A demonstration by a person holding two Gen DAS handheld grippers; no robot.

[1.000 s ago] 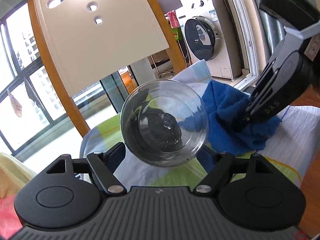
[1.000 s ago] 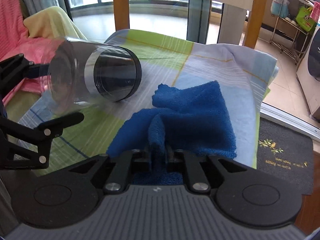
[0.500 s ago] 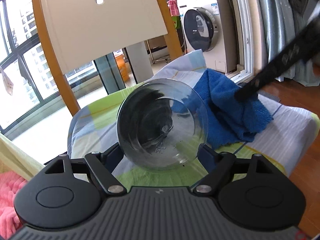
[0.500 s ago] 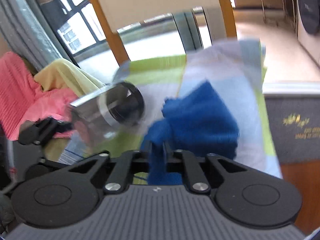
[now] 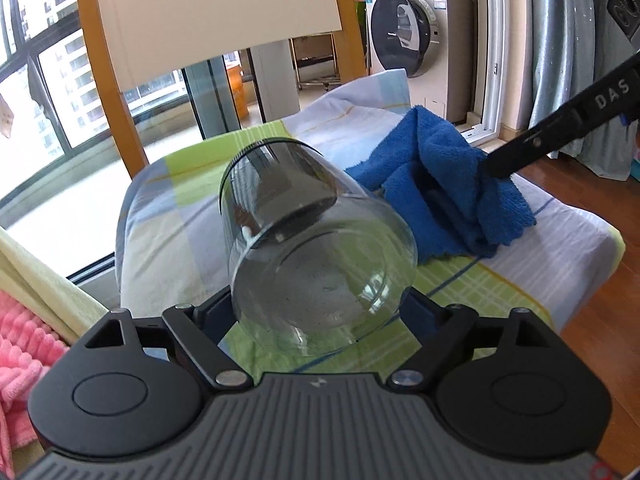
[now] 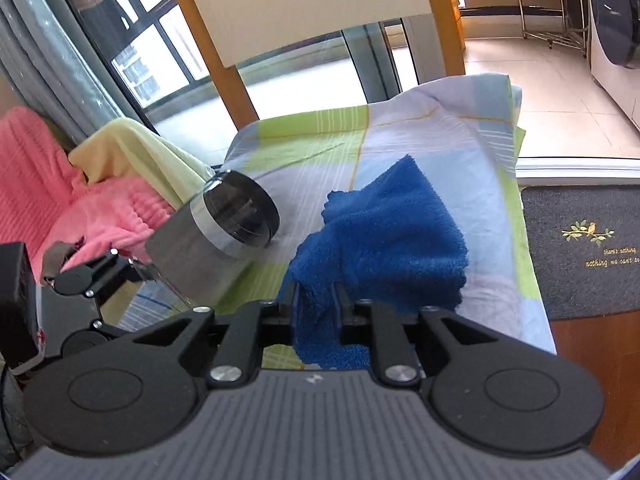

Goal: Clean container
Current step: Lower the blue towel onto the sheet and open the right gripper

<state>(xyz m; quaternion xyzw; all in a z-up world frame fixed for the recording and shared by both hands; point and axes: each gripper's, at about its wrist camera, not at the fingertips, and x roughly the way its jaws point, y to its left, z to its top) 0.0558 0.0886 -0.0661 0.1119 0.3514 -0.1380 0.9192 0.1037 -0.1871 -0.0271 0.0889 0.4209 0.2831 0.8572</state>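
My left gripper (image 5: 320, 304) is shut on a clear glass container (image 5: 316, 252) with a dark lid end, held on its side with the base toward the camera. The container also shows in the right wrist view (image 6: 216, 236), tilted above the chair seat. My right gripper (image 6: 316, 300) is shut on a blue towel (image 6: 380, 240) that lies bunched on the seat to the right of the container. The towel (image 5: 440, 184) and the right gripper's arm (image 5: 560, 128) show at the right in the left wrist view.
A checked green, blue and white cloth (image 6: 400, 136) covers the chair seat. The wooden chair back (image 5: 200, 20) rises behind. Pink and yellow blankets (image 6: 60, 184) lie to the left. A washing machine (image 5: 408, 28) and a dark floor mat (image 6: 584, 240) are at the right.
The container has tipped so its lid end points away and up from the left gripper. The right gripper has drawn back with the towel pinched, and both views have shifted.
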